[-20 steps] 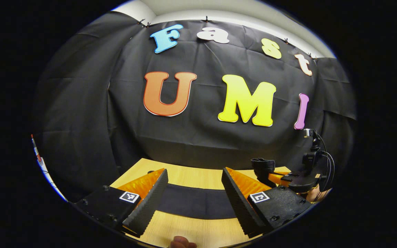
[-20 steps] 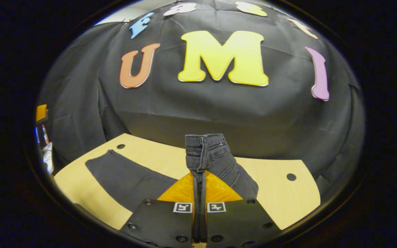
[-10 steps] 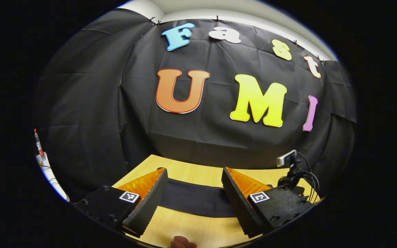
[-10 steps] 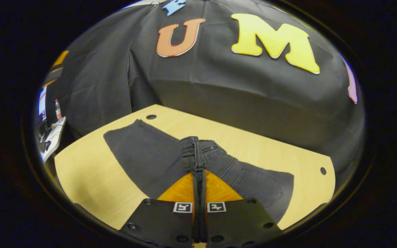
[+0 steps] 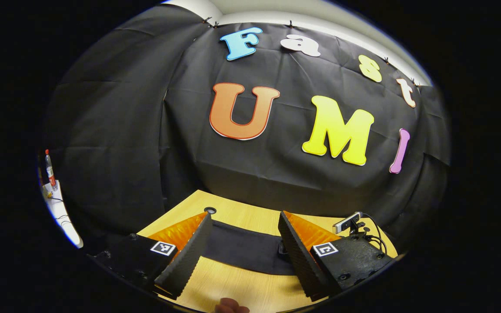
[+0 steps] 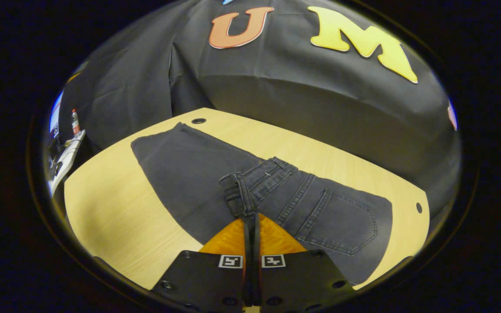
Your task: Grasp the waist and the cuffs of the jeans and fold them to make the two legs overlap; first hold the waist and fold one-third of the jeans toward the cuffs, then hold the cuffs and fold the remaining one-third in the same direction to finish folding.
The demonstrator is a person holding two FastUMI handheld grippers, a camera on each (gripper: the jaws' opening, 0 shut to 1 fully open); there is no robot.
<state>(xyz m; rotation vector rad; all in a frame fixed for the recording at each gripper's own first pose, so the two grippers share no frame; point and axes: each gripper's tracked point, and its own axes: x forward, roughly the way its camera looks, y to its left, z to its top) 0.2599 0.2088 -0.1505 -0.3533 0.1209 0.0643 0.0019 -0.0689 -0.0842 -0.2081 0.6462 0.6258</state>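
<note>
Two fingers of the left claw [image 5: 242, 250] stand wide apart over the jeans [image 5: 242, 250] on the worktop [image 5: 242, 287] (left gripper view). Right gripper view: the right claw [image 6: 250, 221] is clamped on the waistband [image 6: 238, 195], folded over the legs; no readable label.

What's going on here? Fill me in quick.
A person is folding dark jeans on a wooden table with two hand-held grippers. The right hand-held gripper is shut on the waistband, laying the waist end over the legs toward the cuffs. The left hand-held gripper hangs open above the leg end.
</note>
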